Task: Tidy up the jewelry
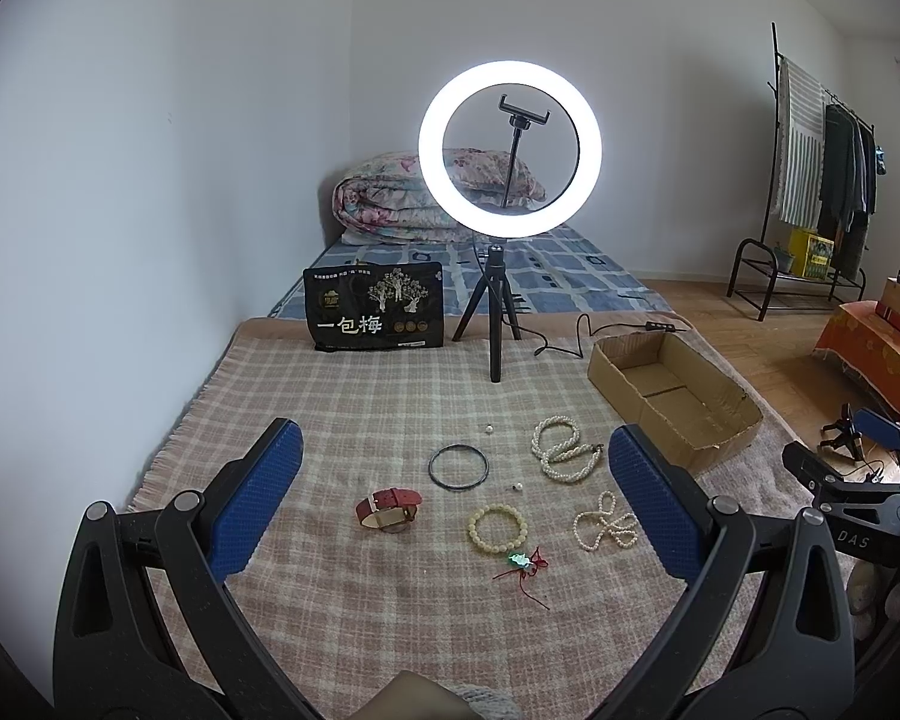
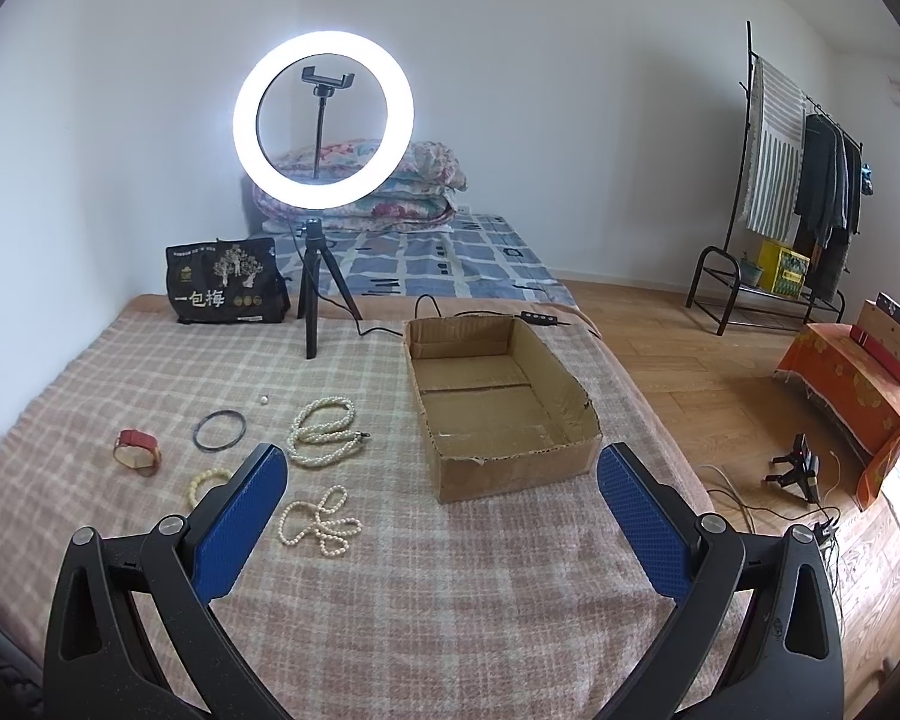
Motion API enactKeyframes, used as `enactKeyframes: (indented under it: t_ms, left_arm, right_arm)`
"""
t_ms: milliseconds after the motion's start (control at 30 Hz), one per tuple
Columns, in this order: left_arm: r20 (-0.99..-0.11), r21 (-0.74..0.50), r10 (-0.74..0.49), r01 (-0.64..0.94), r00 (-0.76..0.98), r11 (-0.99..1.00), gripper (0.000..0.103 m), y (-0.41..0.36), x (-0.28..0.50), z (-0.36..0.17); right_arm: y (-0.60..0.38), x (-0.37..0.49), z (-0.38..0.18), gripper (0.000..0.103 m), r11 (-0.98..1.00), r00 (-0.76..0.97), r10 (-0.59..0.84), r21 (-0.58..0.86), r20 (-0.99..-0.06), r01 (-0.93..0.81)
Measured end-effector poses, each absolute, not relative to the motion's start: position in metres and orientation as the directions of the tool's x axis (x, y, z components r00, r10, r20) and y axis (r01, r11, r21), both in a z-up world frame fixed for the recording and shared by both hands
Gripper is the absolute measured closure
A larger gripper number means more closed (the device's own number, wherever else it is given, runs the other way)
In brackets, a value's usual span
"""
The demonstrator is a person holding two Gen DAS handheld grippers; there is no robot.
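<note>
Landmark: open cardboard box (image 2: 498,414), upright and empty, on the plaid blanket. To its left, nearest, lies a coiled pearl necklace (image 2: 324,429). Farther left lies a flat black ring (image 2: 220,429), then a red-strapped watch (image 2: 139,449) on its side. A looped pearl strand (image 2: 321,519) and a cream bead bracelet (image 1: 497,529) lie nearer the camera.

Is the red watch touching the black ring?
Apart. The left wrist view shows plaid blanket between the watch and the ring; the right wrist view shows the same gap.
</note>
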State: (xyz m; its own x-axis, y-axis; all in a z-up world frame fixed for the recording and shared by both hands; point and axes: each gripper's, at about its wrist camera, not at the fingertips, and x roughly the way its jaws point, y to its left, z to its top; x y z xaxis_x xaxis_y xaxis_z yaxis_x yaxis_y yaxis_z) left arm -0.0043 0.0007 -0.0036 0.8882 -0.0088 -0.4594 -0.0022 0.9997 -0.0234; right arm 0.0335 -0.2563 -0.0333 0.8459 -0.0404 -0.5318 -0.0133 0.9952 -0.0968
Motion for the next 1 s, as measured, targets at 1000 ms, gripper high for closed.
enactKeyframes:
  t_ms: [1000]
  left_arm:
    - [-0.537,-0.020,0.042,-0.062,0.842,0.998,0.000,0.037,0.016,-0.023]
  right_arm:
    - [-0.231,0.058,-0.053,0.001,0.986,0.795,0.040,-0.104,-0.605,-0.128]
